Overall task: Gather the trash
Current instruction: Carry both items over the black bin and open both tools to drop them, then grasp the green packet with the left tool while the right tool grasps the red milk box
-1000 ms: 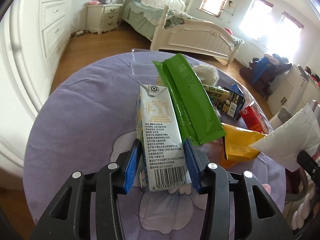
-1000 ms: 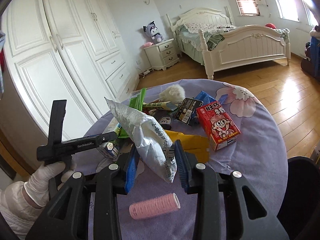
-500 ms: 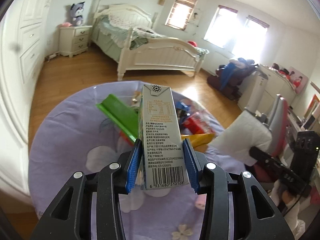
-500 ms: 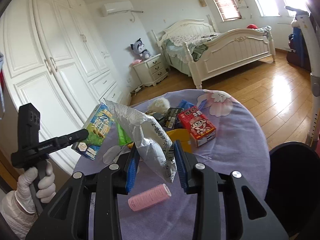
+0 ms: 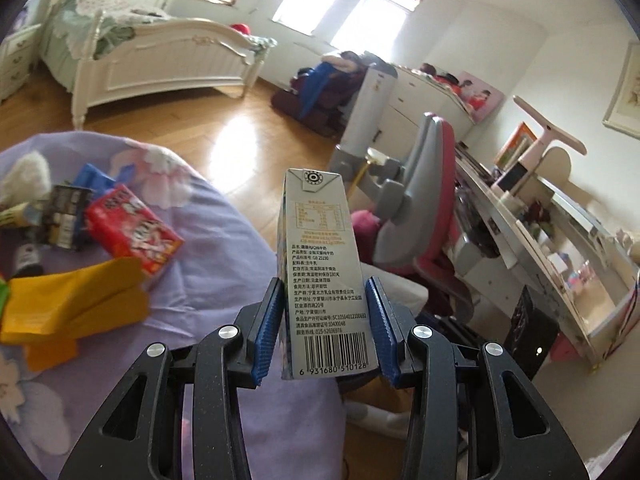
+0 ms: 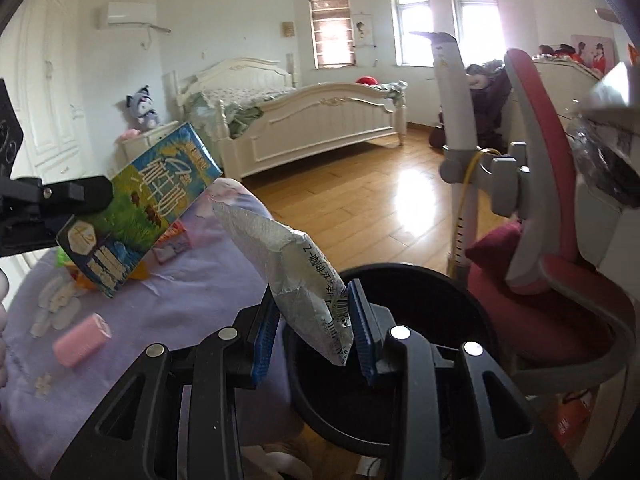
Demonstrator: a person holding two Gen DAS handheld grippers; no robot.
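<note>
Left gripper (image 5: 326, 330) clamps a milk carton (image 5: 322, 276) between its blue pads, carton upright, held in the air past the edge of the purple table (image 5: 224, 240). Right gripper (image 6: 314, 334) pinches a silver wrapper (image 6: 296, 276) by its lower end, directly over the black bin (image 6: 424, 320). Red box (image 5: 132, 232), yellow packet (image 5: 72, 304) lie on the table.

Blown-out windows (image 6: 476, 20), fisheye-warped edges
</note>
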